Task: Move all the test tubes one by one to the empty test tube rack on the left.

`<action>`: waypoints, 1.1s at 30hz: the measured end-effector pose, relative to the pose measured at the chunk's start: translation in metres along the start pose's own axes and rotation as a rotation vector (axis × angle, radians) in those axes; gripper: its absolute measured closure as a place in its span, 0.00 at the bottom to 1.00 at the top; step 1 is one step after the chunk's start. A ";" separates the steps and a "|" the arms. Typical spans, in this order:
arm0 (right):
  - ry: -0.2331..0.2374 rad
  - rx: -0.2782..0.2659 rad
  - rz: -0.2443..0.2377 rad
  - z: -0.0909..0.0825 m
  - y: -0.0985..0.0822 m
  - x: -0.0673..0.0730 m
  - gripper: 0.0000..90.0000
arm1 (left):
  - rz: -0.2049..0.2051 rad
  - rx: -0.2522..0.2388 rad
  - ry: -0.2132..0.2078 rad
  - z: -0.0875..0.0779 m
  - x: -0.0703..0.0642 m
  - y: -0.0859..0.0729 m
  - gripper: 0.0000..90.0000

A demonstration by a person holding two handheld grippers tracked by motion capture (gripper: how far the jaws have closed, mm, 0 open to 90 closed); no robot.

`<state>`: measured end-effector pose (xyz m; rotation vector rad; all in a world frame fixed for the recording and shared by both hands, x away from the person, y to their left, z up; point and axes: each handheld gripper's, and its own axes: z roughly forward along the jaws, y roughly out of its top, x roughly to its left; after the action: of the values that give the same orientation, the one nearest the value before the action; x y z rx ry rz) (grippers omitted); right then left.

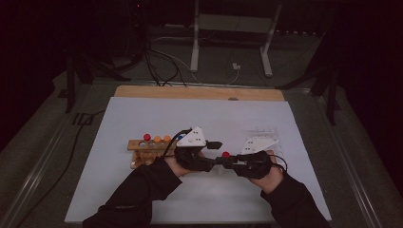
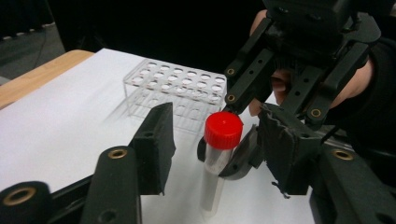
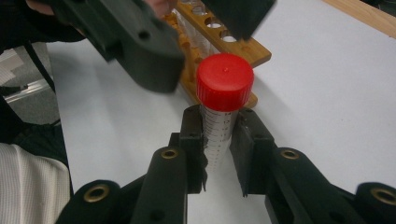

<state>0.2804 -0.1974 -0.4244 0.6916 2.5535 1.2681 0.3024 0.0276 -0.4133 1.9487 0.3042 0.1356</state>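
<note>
A clear tube with a red cap [image 1: 226, 154] stands upright just above the white mat, between the two hands. My right gripper [image 3: 219, 126] is shut on the tube [image 3: 219, 135] below its cap, one pad on each side. My left gripper [image 2: 215, 133] comes from the opposite side with its jaws on either side of the red cap [image 2: 223, 129]. A gap shows on both sides, so they do not press on it. In the high view the left gripper [image 1: 216, 153] and right gripper [image 1: 229, 161] meet tip to tip at the tube.
A wooden rack [image 1: 142, 144] holding tubes with red, orange and blue caps stands left of the hands. A clear plastic rack [image 2: 177, 86] with several holes stands on the right side of the mat [image 1: 142, 190]. The wooden table edge [image 1: 199, 92] lies beyond.
</note>
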 end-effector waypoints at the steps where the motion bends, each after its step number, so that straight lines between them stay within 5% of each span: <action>1: -0.002 0.000 0.000 0.000 0.000 0.000 0.83 | 0.007 0.005 0.004 0.002 0.000 0.000 0.58; 9: -0.010 -0.008 0.004 -0.001 0.001 -0.001 0.83 | 0.022 0.034 0.000 0.011 -0.001 0.001 0.77; 15: -0.006 -0.017 0.016 -0.002 0.000 -0.002 0.81 | 0.022 0.019 0.000 0.009 -0.001 0.002 0.80; 24: -0.052 -0.066 0.054 -0.010 -0.003 -0.005 0.36 | 0.008 -0.022 0.028 -0.021 0.006 0.015 0.80; 33: -0.105 -0.098 0.122 -0.017 -0.010 -0.010 0.00 | 0.005 -0.036 0.135 -0.080 0.014 0.023 0.80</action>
<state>0.2794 -0.2188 -0.4220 0.8797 2.3804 1.3467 0.3002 0.0943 -0.3613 1.9086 0.3834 0.2746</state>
